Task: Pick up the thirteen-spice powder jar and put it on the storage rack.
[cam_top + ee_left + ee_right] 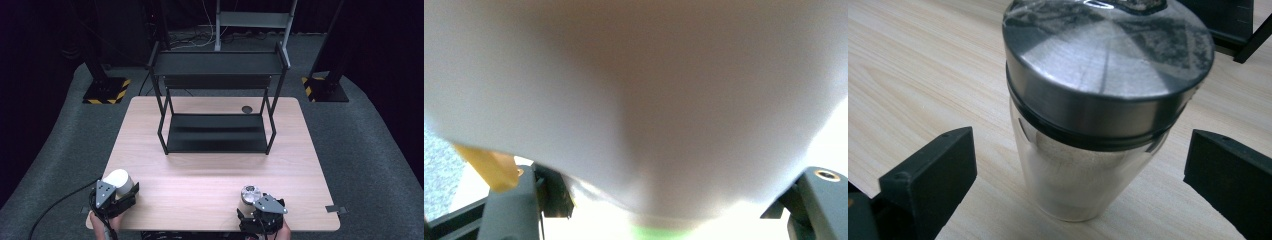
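Note:
A white, round-topped container point(118, 179) stands at the table's near left corner. My left gripper point(121, 191) is shut on it. In the left gripper view its pale blurred wall point(634, 100) sits very close between the two black jaws. A clear glass jar point(250, 193) with a brushed metal lid point(1108, 65) stands near the front edge on the right. My right gripper point(251, 204) is open around it. In the right gripper view point(1080, 172) a black jaw stands on each side of the jar with a gap to the glass.
A black two-tier metal rack point(217, 100) stands at the middle back of the wooden table point(200, 170). A small dark round cap point(246, 109) lies behind its right side. Stands with yellow-black striped bases point(106, 91) rest on the grey floor beyond.

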The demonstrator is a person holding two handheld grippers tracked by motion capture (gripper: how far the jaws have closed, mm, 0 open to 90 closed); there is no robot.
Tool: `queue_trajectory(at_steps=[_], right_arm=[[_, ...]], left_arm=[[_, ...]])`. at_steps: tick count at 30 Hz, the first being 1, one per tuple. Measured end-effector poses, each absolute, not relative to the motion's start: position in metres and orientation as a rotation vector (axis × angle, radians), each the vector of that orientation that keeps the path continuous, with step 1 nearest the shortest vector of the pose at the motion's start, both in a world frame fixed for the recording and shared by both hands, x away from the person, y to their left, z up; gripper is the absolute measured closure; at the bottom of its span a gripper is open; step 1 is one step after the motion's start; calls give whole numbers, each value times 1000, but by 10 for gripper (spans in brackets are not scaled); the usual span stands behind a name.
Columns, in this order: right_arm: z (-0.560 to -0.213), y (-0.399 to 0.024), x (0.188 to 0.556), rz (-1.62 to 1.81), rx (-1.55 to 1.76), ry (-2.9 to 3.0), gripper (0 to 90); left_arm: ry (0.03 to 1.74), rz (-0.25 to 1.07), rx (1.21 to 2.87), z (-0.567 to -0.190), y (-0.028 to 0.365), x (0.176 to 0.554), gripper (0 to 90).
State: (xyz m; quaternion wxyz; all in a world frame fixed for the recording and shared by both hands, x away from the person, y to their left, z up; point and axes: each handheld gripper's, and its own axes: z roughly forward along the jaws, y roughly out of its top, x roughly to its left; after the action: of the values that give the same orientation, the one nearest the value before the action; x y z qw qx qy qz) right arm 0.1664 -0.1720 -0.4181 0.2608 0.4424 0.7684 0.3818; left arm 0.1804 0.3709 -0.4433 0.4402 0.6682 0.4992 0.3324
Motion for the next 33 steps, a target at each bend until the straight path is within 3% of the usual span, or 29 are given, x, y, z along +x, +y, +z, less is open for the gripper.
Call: queue_trajectory(at_steps=[33], right_arm=[[-419, -174, 165, 1051, 1191, 2081, 0]], left_arm=[[1110, 769, 1720, -424, 345, 211, 304]])
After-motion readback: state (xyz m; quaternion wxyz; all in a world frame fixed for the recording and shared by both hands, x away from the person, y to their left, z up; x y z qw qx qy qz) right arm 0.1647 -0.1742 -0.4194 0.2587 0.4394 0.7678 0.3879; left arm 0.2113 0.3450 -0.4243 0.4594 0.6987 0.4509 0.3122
